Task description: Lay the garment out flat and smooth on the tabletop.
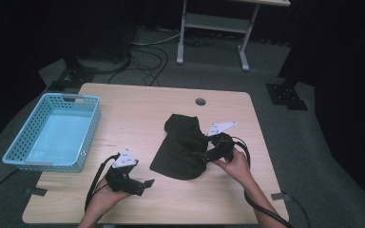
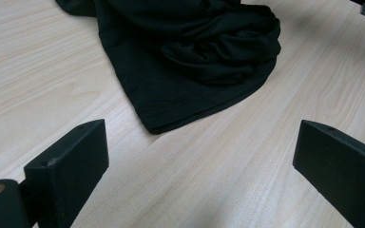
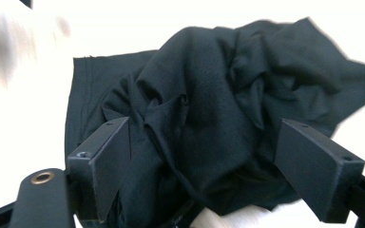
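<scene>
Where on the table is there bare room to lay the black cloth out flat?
Widest bare patch: between the blue basket and the black cloth, running to the far edge near the cable hole. The near edge between the left gripper and right gripper is narrower. It is crowded around the cloth's right side.

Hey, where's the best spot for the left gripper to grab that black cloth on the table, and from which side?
Probably the flat hemmed corner of the black cloth nearest the left gripper. It lies as a thin edge on the table, pointing at the open jaws, while the rest is bunched into folds toward the right gripper. Come in low from the person's near-left side, sliding one jaw under the hem.
</scene>
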